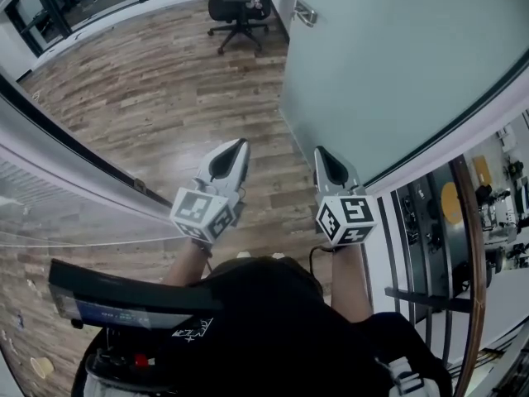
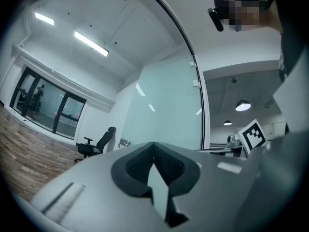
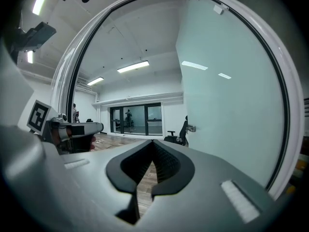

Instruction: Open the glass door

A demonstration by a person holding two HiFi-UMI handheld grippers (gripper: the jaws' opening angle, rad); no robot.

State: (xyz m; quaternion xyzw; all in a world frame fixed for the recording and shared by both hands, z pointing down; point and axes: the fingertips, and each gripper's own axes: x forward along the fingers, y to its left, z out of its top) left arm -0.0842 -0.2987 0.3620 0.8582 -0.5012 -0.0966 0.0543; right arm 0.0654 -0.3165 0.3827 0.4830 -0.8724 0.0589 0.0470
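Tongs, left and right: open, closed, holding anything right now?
Left tongs: closed, nothing between them.
Right tongs: closed, nothing between them.

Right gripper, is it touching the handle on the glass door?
Apart. In the head view the right gripper is well short of the handle, with a long stretch of the glass door between them.

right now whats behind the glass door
An office chair shows past the glass door's far edge; the frosted pane hides whatever else is behind it.
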